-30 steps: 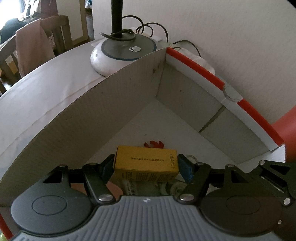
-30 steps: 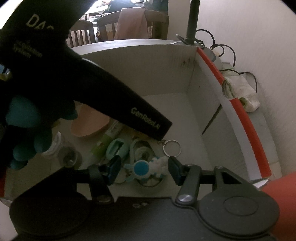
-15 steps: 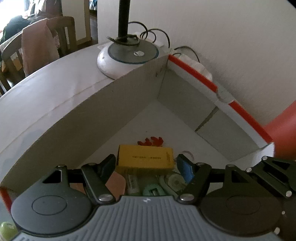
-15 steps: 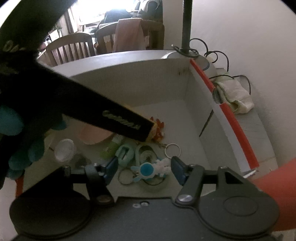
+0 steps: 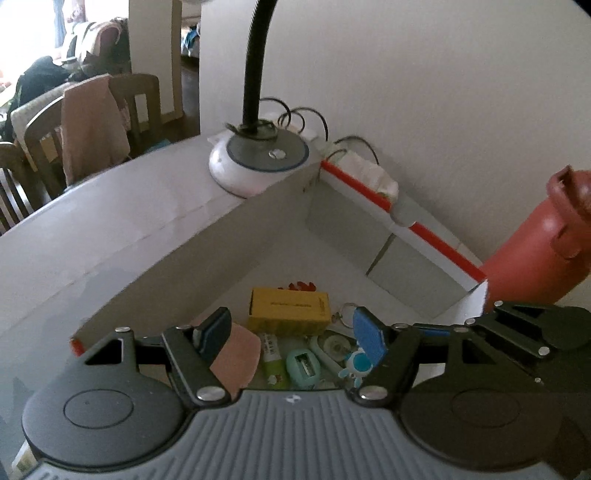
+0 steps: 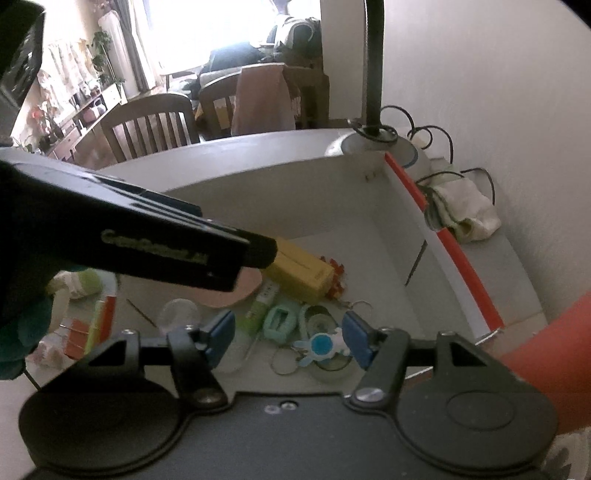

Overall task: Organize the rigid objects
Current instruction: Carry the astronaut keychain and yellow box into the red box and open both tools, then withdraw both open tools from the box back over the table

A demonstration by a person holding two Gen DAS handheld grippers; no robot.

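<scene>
Dim, soft indoor daylight from an overexposed bright window [image 6: 207,33], with fisheye-bent edges, dark corners and slight blur.

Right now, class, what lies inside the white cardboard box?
Inside the cardboard box: a yellow carton, a pink dish, a green tube, a blue-and-white keyring. The dish's far edge and the box's near corner are covered.

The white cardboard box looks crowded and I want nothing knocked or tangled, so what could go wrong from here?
1. The astronaut keychain lies among loose rings, right below the opening right claw; another grab could drag its neighbours along.
2. The left claw and the right hover close together over the box and might collide.
3. The lamp base sits against the box corner; a shove could shift it.
</scene>
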